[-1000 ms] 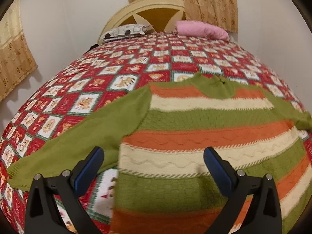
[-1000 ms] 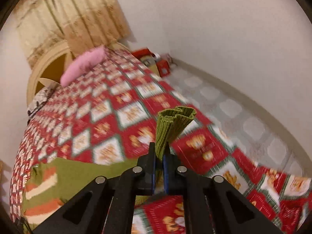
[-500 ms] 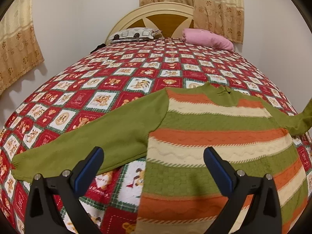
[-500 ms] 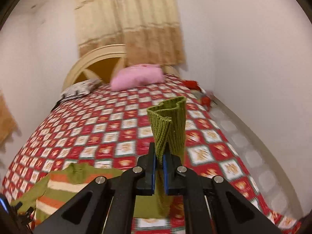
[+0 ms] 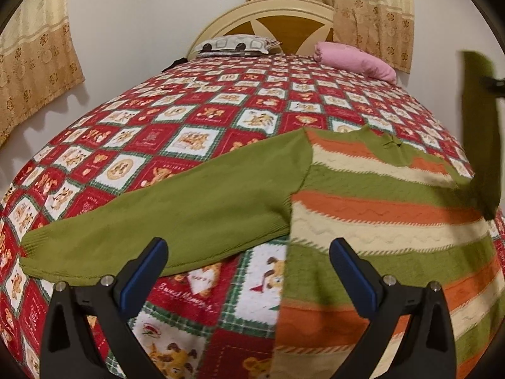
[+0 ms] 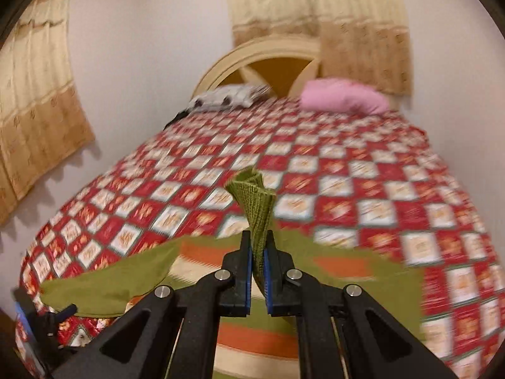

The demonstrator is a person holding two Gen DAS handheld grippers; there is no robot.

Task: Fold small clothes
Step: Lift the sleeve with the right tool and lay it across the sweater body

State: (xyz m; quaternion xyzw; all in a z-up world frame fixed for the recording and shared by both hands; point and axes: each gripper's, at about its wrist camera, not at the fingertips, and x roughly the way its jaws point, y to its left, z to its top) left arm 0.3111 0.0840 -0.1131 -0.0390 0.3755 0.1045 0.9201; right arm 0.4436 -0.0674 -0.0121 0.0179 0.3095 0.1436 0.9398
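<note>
Right sleeve lifted and swung in over the sweater; left sleeve untouched.

A second ago my right gripper (image 6: 258, 271) pointed off the bed's side; now it faces the headboard (image 6: 262, 60), its jaws pinching the green cuff (image 6: 257, 208), which stands up at centre frame above the striped sweater (image 5: 388, 221). In the left view the raised sleeve (image 5: 479, 132) hangs at the right edge. My left gripper (image 5: 249, 274) hovers with jaws spread, empty, above the left sleeve (image 5: 176, 221) lying flat on the quilt (image 5: 189, 117). I judge the first sleeve fold is under way; laying it across the chest comes next.
</note>
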